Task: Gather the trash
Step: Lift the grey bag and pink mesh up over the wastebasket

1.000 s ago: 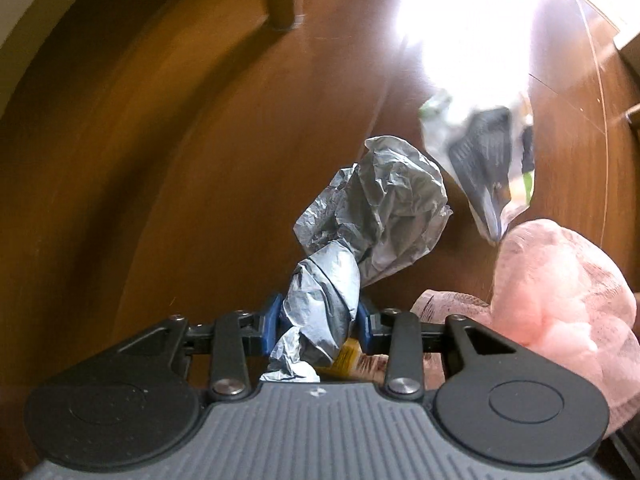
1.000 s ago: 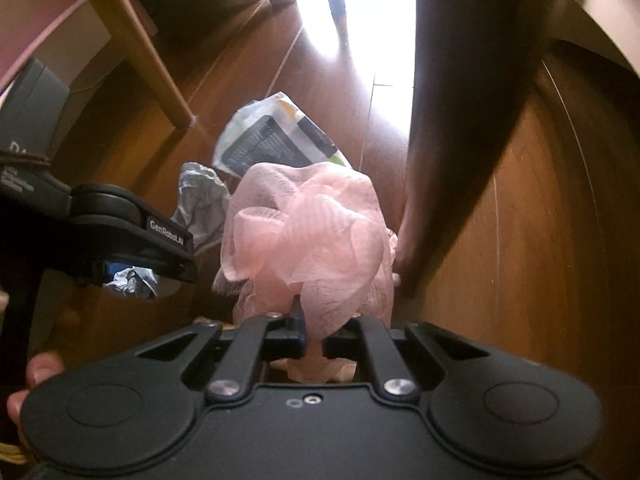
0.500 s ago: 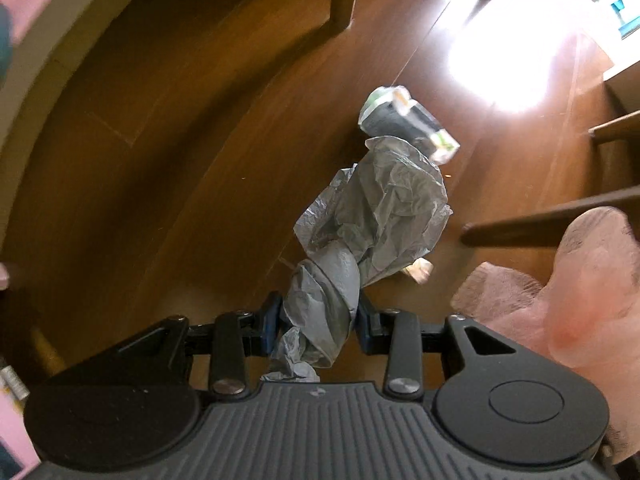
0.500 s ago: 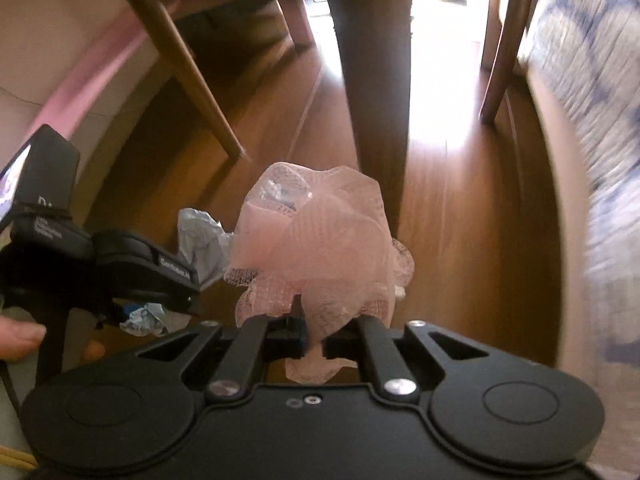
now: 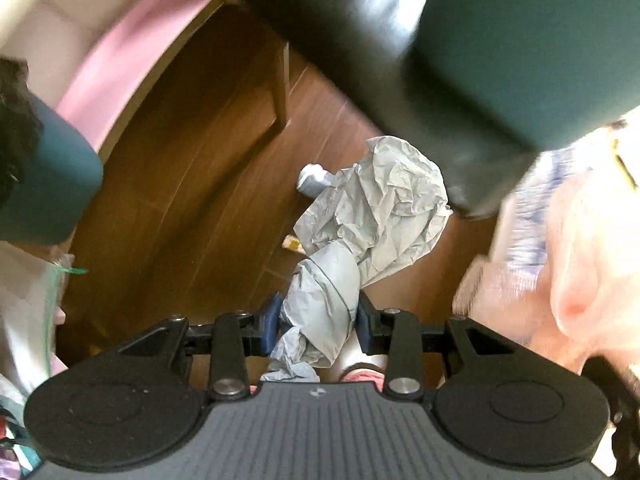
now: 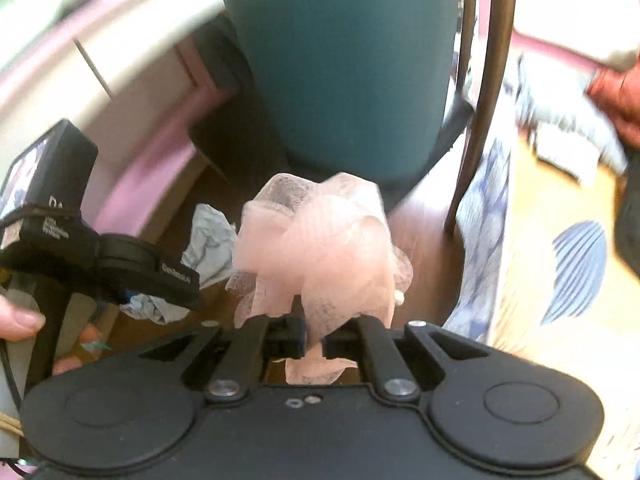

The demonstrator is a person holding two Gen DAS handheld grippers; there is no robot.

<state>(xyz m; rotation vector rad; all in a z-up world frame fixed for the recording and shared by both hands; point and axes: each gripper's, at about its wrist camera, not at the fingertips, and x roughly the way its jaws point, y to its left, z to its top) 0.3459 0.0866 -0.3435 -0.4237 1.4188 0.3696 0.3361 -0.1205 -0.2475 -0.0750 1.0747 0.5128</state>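
Note:
My left gripper (image 5: 318,320) is shut on a crumpled grey plastic bag (image 5: 376,216) and holds it well above the wooden floor (image 5: 192,208). My right gripper (image 6: 314,338) is shut on a pink mesh puff (image 6: 320,248). The puff also shows blurred at the right edge of the left wrist view (image 5: 560,264). The left gripper and its grey bag (image 6: 212,244) sit just left of the puff in the right wrist view. A white-and-green packet (image 5: 314,178) and a small yellow scrap (image 5: 292,243) lie on the floor below.
A tall teal bin (image 6: 344,64) stands right ahead of both grippers, its black base (image 5: 472,196) beside the grey bag. A chair leg (image 5: 280,96) stands on the floor, a dark metal frame (image 6: 480,92) and patterned fabric (image 6: 560,260) to the right. A clear bag (image 5: 28,312) hangs at far left.
Both grippers have risen away from the floor with their loads and swung toward the teal bin, which now fills the top of both views. The floor trash looks smaller and farther.

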